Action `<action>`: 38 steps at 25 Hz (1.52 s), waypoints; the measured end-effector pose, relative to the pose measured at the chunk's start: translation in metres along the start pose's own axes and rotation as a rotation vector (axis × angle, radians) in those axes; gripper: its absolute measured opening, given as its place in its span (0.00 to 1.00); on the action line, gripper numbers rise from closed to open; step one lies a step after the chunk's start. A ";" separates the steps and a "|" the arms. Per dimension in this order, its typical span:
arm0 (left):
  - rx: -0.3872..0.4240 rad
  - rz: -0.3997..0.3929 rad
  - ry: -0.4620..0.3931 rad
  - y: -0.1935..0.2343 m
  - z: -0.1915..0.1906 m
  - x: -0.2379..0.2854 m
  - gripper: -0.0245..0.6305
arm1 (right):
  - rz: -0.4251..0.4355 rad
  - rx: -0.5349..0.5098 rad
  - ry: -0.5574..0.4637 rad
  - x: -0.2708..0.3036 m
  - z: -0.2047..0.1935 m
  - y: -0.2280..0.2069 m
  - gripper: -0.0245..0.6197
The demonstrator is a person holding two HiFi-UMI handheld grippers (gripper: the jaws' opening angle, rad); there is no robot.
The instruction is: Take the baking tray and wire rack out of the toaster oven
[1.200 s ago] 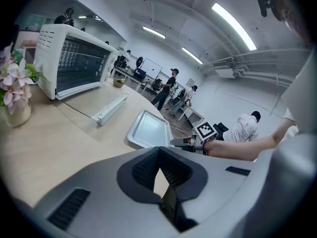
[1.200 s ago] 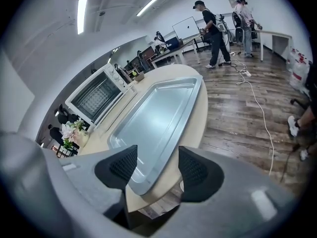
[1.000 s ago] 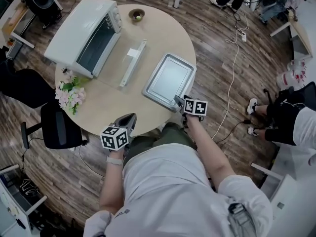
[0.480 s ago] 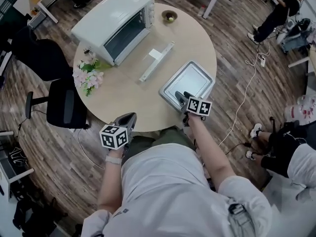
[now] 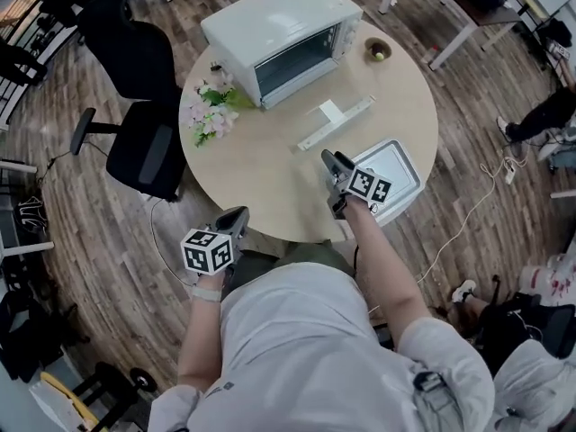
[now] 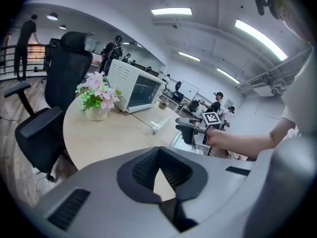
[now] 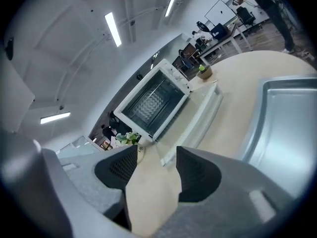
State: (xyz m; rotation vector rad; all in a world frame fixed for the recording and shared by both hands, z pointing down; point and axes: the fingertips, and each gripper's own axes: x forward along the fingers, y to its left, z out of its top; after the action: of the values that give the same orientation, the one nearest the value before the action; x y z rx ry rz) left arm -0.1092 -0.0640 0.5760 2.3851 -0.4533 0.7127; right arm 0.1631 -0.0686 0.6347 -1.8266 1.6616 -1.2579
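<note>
Over on the left a black chair point(image 5: 148, 147) stands pushed up near the round table point(image 5: 261, 165). The left gripper point(image 5: 238, 214) is held low at the table's near rim, well short of anything on the top. In its own view the jaws meet at the tips with nothing between them, only bare tabletop showing through the small gap behind.

A pot of pink flowers point(image 5: 211, 111) sits on the table's left side, just beside the oven point(image 5: 279, 21). The oven stands at the far side of the table with its glass door point(image 5: 333, 120) folded down flat onto the top, handle toward the person. Inside the cavity the right gripper view shows a wire grid, which looks to be the rack point(image 7: 151, 103), in place within the oven.

The right gripper point(image 5: 326, 157) is held over the table between the door and the person, pointing at the oven, at the tray's left edge. Its jaws stand wide apart and hold nothing. Between them there is only tabletop and the near end of the door.

The tray point(image 5: 400, 165) lies flat on the table's right side, out of the oven, partly under the right hand. A small bowl point(image 5: 377, 49) sits on the far right of the table, near the oven's right end.
</note>
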 end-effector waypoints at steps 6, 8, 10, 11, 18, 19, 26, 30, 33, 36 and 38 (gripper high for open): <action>-0.068 0.108 -0.057 0.014 -0.004 -0.020 0.04 | 0.139 0.050 -0.013 0.053 0.027 0.031 0.41; -0.088 0.139 -0.073 0.016 -0.005 -0.026 0.04 | 0.178 0.057 -0.014 0.068 0.036 0.041 0.41; -0.105 0.170 -0.086 0.019 -0.006 -0.034 0.04 | 0.218 0.060 -0.018 0.082 0.044 0.050 0.41; -0.113 0.187 -0.091 0.022 -0.007 -0.037 0.04 | 0.238 0.058 -0.020 0.089 0.047 0.055 0.41; -0.154 0.272 -0.092 0.029 -0.009 -0.046 0.04 | 0.338 0.028 -0.039 0.136 0.076 0.079 0.39; -0.160 0.286 -0.091 0.030 -0.010 -0.046 0.04 | 0.349 0.027 -0.038 0.144 0.079 0.082 0.39; -0.215 0.342 -0.091 0.028 -0.012 -0.043 0.04 | 0.406 0.045 -0.026 0.193 0.098 0.097 0.39; -0.243 0.361 -0.078 0.024 -0.019 -0.039 0.04 | 0.431 0.087 -0.032 0.214 0.108 0.102 0.39; -0.268 0.373 -0.075 0.021 -0.025 -0.036 0.04 | 0.449 0.100 -0.038 0.227 0.116 0.108 0.39; -0.294 0.387 -0.065 0.019 -0.033 -0.033 0.04 | 0.460 0.117 -0.053 0.239 0.122 0.110 0.39; -0.309 0.398 -0.060 0.018 -0.037 -0.033 0.04 | 0.466 0.124 -0.059 0.248 0.125 0.113 0.39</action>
State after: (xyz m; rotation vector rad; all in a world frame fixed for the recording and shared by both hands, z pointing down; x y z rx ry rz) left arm -0.1578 -0.0495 0.5894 2.0479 -1.0060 0.6835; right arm 0.1722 -0.3612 0.5710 -1.2884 1.7932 -1.0620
